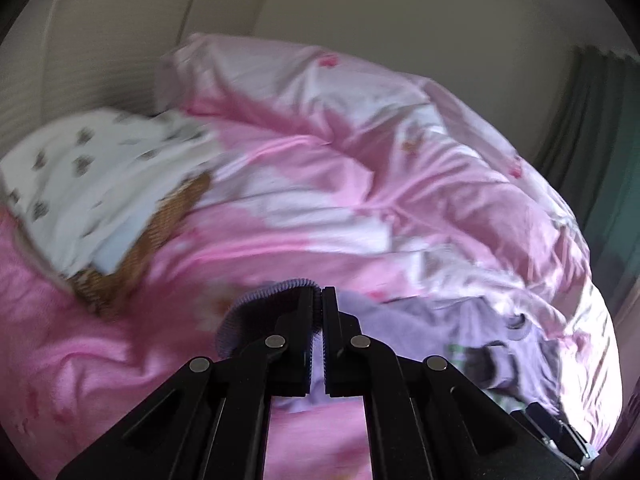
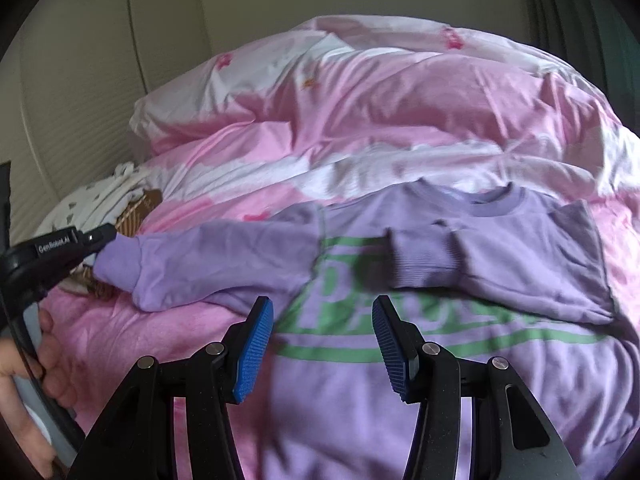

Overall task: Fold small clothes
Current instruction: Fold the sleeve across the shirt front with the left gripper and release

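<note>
A bed (image 2: 120, 344) carries everything, covered by a fuzzy pink blanket (image 2: 100, 320); a rumpled pink-and-white duvet (image 2: 360, 112) is heaped across it toward twelve o'clock; a lilac sweatshirt (image 2: 400, 392) with green lettering lies front-up at five o'clock; a white spotted garment (image 2: 92, 200) over a brown woven item (image 2: 136, 212) sits at nine o'clock.

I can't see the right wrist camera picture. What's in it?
A purple sweatshirt with green letters lies on a pink bed. The left tool pinches its stretched-out sleeve cuff; the right tool hangs open above it.
</note>
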### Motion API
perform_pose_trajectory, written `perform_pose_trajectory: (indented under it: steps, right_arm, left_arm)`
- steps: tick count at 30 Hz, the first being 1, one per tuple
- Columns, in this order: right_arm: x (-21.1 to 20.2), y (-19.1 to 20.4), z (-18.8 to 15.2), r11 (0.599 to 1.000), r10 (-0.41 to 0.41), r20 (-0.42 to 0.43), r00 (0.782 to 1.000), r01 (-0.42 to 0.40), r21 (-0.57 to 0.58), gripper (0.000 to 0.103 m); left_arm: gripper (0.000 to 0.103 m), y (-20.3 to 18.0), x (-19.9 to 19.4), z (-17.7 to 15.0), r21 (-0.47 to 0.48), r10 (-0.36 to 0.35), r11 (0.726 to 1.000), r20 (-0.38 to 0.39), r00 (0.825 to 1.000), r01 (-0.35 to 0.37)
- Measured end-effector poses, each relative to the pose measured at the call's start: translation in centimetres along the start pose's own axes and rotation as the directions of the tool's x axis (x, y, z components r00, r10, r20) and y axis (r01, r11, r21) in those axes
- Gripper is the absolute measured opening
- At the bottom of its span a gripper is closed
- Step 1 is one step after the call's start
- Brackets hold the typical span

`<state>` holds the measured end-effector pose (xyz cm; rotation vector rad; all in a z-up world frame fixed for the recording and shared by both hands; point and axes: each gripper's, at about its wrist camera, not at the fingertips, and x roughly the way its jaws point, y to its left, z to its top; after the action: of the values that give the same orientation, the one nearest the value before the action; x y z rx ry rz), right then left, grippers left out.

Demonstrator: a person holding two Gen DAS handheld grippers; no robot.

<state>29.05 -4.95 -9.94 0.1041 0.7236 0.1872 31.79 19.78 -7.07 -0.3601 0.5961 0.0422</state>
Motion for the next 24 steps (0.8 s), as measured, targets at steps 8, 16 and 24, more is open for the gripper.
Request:
perform_pose_trajectory:
  steps: [8,16,24]
  right_arm:
    - [-3.3,-8.1,0.9,0.995,-0.043,0.046,0.998,0.039,0.091,0.051]
    - [-5.9,-18.1,1.0,0.974,-0.106,0.06,0.993,0.091,0.207,0.051]
    - [-7.1,-26.5,-0.3,0.946,-0.168,0.033,0.985,0.152,0.286,0.051]
  left_arm:
    - [0.006,-12.6,2.1,-0.4,0.132,-0.084,0.988,-0.015,0.996,0.085]
    - [0.006,-25.7,5.2,-3.2,0.262,-0.165,0.948,-0.087,0.982,0.182]
    - [0.003,-35.1,9.4,-8.7,0.369,-0.158,0.901,-0.212,0.964,0.228]
